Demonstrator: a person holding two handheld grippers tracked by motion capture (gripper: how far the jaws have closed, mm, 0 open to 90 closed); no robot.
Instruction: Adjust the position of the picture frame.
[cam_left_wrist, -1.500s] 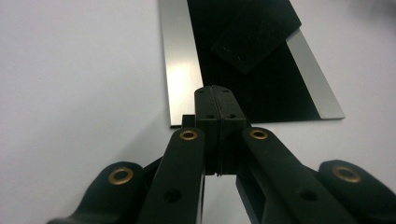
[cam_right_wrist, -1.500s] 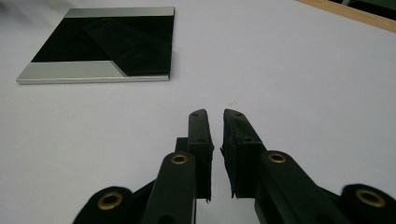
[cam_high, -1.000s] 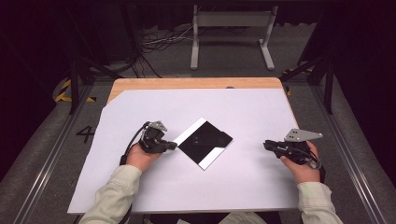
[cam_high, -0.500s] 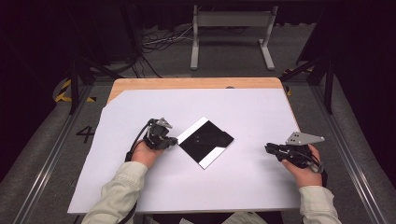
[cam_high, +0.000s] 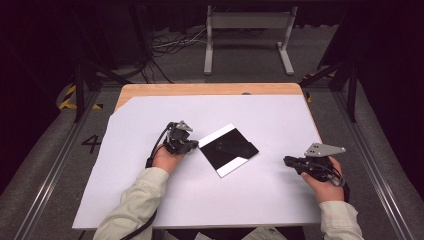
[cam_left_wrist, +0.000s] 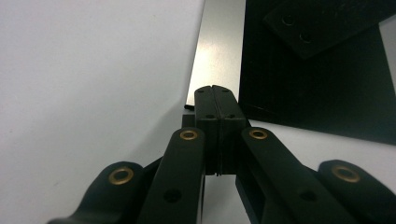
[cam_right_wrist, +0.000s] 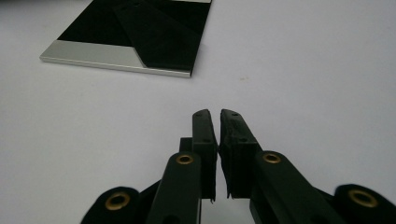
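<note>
A: Going left to right across the desk (cam_high: 150, 200), what do you count?

B: Two grippers and one flat plate between them. The desk has a white sheet over it, with a strip of bare wood (cam_high: 200, 90) showing along the far edge.

A: Start on the left.

B: The left gripper (cam_high: 189, 145) is in the person's left hand (cam_high: 167, 159), pointing right towards the plate. In the left gripper view its two black jaws are clenched flat against each other with nothing between them. Their tips sit right at the plate's near corner, over its silver edge; I cannot tell whether they touch it.

A: And the plate?

B: One square plate (cam_high: 229, 149), lying flat near the middle of the desk and turned like a diamond. It is black with two silver strips, one along the upper left edge and one along the lower right edge. A single darker black strip (cam_left_wrist: 322, 23) with two small holes lies on top of it.

A: The right side?

B: The right gripper (cam_high: 289, 161) is in the right hand (cam_high: 325, 182), well apart from the plate, pointing left towards it. It carries one grey three-cornered plate (cam_high: 324, 149) on top. Its jaws have just been closing; in the right gripper view a narrow slit is left between them, and they grasp nothing, with only white sheet beneath.

A: Anything beyond the desk?

B: One grey metal stand (cam_high: 247, 30) on the floor behind, and some cables (cam_high: 172, 45) to its left.
</note>
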